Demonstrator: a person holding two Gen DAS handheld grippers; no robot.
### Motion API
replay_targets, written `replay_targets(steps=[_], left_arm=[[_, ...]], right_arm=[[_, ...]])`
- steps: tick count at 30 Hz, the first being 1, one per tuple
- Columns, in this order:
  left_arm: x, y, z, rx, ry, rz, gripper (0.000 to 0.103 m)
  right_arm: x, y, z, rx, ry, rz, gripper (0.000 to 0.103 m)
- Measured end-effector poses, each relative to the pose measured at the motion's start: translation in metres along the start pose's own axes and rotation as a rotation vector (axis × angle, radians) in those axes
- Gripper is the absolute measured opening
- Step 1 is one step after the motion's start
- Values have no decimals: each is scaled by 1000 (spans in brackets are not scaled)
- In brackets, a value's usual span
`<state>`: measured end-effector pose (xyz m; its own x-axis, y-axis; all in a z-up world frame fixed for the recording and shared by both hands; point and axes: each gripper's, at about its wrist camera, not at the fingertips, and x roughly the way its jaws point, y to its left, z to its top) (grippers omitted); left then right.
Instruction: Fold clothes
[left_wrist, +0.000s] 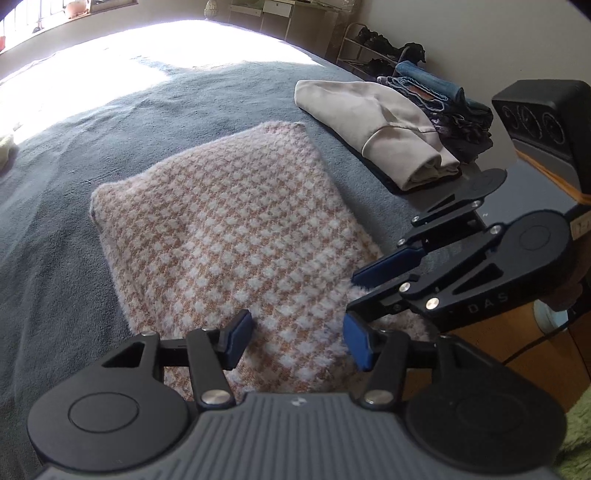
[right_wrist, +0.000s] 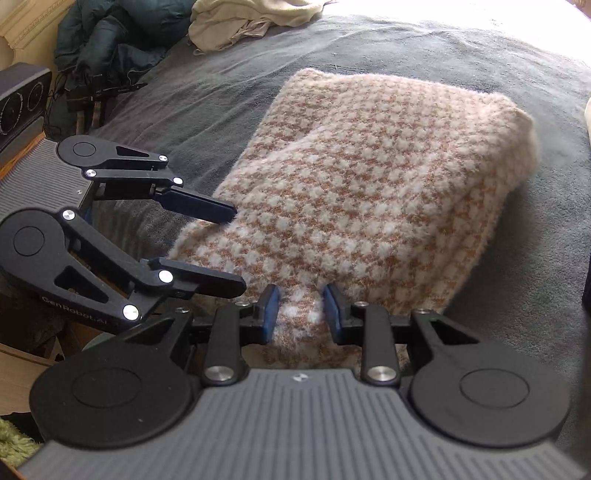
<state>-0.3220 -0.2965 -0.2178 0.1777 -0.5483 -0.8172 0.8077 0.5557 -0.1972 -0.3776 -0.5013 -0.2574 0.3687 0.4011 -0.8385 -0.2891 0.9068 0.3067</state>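
Observation:
A fuzzy pink-and-white checked sweater (left_wrist: 236, 229) lies folded into a rectangle on the grey bedspread (left_wrist: 55, 240). At its near edge my left gripper (left_wrist: 299, 341) hangs open, blue pads apart above the knit, gripping nothing. In the right wrist view the sweater (right_wrist: 369, 177) fills the middle, and my right gripper (right_wrist: 301, 314) is shut on a raised ridge of its near edge. The left gripper (right_wrist: 221, 247) stands at the left there, its fingers straddling the sweater's near-left corner. The right gripper (left_wrist: 364, 295) shows at the sweater's right edge in the left wrist view.
A folded beige garment (left_wrist: 373, 122) and a stack of jeans and dark clothes (left_wrist: 447, 107) lie at the bed's far right, before a shoe rack (left_wrist: 373, 48). A dark jacket (right_wrist: 110, 44) and a cream garment (right_wrist: 243, 22) lie far left. A black box (left_wrist: 546, 122) stands beside the bed.

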Motion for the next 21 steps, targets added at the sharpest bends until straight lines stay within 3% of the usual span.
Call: replay_targets(steps=[3, 8, 11, 14, 17, 21], left_arm=[[-11, 4, 12, -27, -33, 9, 54], [1, 10, 31, -89, -71, 7, 54], [25, 10, 37, -101, -16, 23, 53], [44, 8, 38, -89, 68, 73, 55], [45, 5, 43, -78, 97, 95, 57], [50, 12, 51, -159, 142, 94, 58]], right_arm=[[-25, -6, 15, 45, -62, 22, 26], [-43, -24, 44, 52, -213, -70, 26], [-19, -38, 51, 24, -206, -120, 26], [23, -60, 35, 42, -73, -165, 25], [14, -60, 45, 71, -56, -155, 24], [-15, -54, 75, 58, -180, -181, 25]])
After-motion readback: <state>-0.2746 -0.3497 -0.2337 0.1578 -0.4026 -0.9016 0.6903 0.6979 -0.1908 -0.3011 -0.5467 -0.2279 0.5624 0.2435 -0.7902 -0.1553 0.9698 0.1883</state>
